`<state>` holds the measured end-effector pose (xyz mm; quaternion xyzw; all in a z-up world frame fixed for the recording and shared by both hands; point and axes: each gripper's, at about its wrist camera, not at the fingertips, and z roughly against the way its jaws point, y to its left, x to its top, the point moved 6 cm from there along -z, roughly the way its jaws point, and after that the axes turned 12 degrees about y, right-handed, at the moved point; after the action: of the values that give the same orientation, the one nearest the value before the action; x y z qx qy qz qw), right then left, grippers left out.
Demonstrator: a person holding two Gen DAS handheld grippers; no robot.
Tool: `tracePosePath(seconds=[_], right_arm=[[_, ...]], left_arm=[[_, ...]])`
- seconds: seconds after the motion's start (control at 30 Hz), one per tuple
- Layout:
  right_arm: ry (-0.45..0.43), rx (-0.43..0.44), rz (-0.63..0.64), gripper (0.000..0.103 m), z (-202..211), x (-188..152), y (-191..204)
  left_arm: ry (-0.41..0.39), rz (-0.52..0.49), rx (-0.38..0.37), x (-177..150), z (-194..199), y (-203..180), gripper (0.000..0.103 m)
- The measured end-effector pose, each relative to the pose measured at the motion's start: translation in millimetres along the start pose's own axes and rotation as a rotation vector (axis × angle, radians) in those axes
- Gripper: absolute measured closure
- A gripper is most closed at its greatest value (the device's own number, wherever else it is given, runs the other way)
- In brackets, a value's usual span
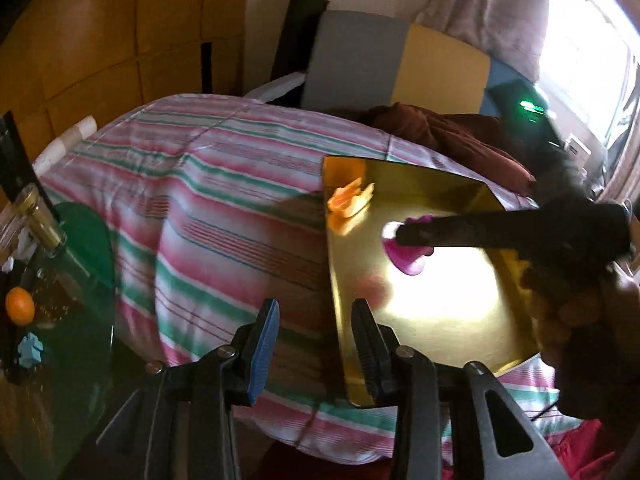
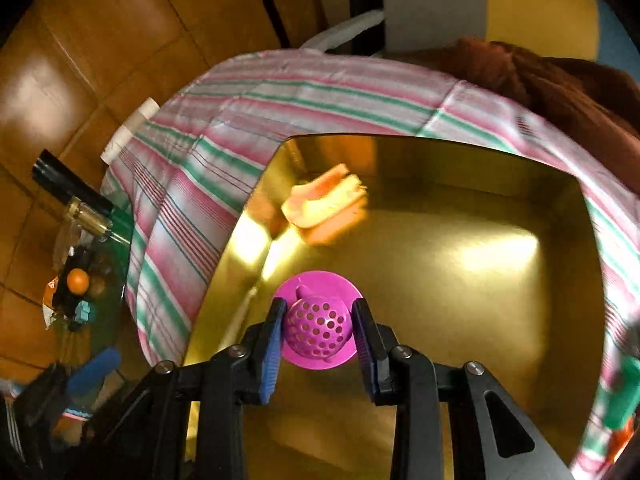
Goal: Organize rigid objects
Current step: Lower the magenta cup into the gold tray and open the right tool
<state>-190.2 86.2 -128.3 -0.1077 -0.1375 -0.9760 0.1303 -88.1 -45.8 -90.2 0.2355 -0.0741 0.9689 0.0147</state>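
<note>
A magenta perforated strainer (image 2: 318, 328) with a wide rim hangs just above the gold tray (image 2: 480, 320), with my right gripper (image 2: 319, 308) shut on its domed middle. In the left wrist view the same strainer (image 1: 408, 258) shows under the dark, blurred right gripper (image 1: 404, 236) that reaches in from the right. A peach-orange plastic piece (image 2: 324, 200) lies in the tray's far left corner. My left gripper (image 1: 316, 312) stands open over the tray's near left edge (image 1: 340, 320) and the striped cloth, with nothing between its fingers.
The tray rests on a pink, green and white striped cloth (image 1: 200, 200). A green glass side table (image 1: 84, 264) at the left holds an orange ball (image 1: 19, 305), a blue piece (image 1: 31, 354) and a bottle. A brown cloth (image 1: 440, 128) lies behind the tray.
</note>
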Motion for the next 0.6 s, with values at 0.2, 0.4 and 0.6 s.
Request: tracePosePath(seconds=[0.2, 0.4, 0.6], right_arm=[[0.056, -0.002, -0.036, 0.066, -39, 31, 12], [0.007, 0.058, -0.084, 0.038, -31, 33, 7], [-0.064, 0.041, -0.103, 0.034, -2, 15, -10]], left_arm=[[0.019, 0.034, -0.003, -3, -8, 11, 0.066], [0.012, 0.03, 0.004, -2, -8, 11, 0.066], [-0.009, 0.012, 0.006, -1, 1, 5, 0.066]])
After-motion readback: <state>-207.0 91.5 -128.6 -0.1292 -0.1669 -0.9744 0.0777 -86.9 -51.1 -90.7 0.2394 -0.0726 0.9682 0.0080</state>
